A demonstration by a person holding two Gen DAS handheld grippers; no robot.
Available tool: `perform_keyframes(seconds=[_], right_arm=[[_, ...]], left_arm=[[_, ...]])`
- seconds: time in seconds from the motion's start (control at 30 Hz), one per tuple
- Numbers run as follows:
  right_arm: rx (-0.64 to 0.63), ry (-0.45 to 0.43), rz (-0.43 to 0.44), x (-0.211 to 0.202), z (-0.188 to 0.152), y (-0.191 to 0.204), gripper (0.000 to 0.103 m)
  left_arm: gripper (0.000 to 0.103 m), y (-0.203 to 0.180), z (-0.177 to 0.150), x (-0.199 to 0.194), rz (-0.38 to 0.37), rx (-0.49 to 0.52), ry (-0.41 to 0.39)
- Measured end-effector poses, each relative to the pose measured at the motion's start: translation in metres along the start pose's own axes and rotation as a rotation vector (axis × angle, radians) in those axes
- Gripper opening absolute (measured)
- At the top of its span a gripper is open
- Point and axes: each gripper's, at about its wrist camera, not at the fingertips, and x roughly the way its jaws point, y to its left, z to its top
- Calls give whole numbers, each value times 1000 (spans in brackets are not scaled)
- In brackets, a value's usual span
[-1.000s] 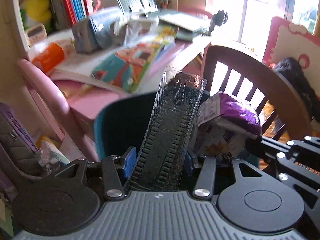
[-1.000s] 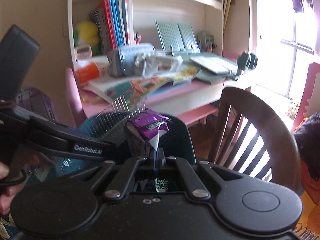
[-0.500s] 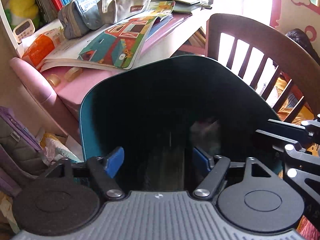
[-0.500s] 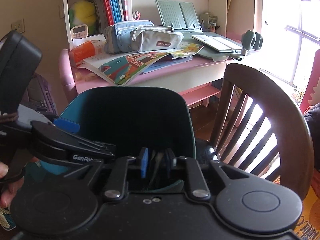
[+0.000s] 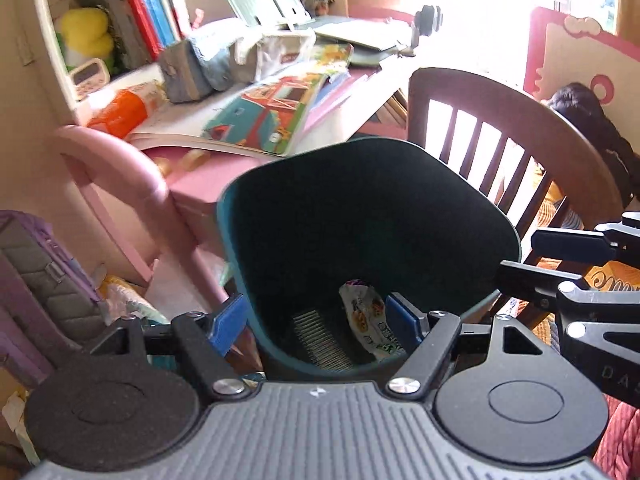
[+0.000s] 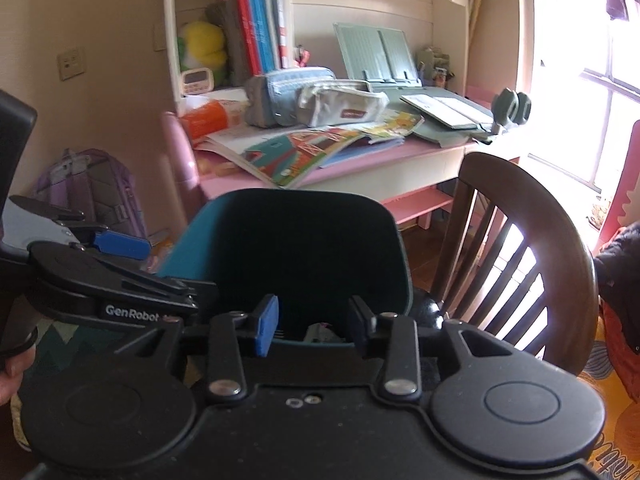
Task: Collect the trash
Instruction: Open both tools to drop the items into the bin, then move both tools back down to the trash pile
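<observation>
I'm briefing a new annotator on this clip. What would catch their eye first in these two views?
The dark teal bin fills the centre, with a snack wrapper and a ridged plastic tray lying at its bottom. Both the left claw and right claw hang open and empty above it. Behind, a cluttered pink desk carries a bright picture book.

Teal bin (image 5: 460, 184); purple-white wrapper (image 5: 366, 314); pink desk (image 6: 400, 158); blue-padded tongs (image 5: 316, 326).
</observation>
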Motion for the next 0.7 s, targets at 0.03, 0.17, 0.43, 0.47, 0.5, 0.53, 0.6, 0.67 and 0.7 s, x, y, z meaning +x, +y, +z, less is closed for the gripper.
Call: perform_keyframes(seconds=[0.03, 0.17, 0.43, 0.47, 0.5, 0.53, 0.6, 0.67, 0.7], right_arm=[[-7, -3, 8, -5, -1, 5, 38], [-48, -23, 37, -28, -4, 29, 42], [-121, -46, 126, -64, -10, 86, 45], [-128, -46, 139, -67, -12, 94, 45], [-133, -45, 156, -69, -13, 102, 46], [-140, -42, 174, -70, -16, 111, 46], [-158, -32, 208, -70, -23, 127, 47], [-180, -14, 248, -68, -32, 146, 47], [-190, -1, 268, -65, -37, 156, 48]], left_arm=[[76, 3, -3, -8, -1, -6, -7], [76, 18, -19, -39, -5, -41, -32], [76, 52, -63, -94, 23, -92, -71], [76, 58, -71, -101, 22, -101, -72], [76, 64, -78, -106, 23, -109, -73], [78, 71, -86, -111, 29, -117, -73], [81, 87, -105, -121, 45, -135, -75], [82, 103, -126, -130, 57, -155, -73], [82, 111, -136, -133, 63, -166, -69]])
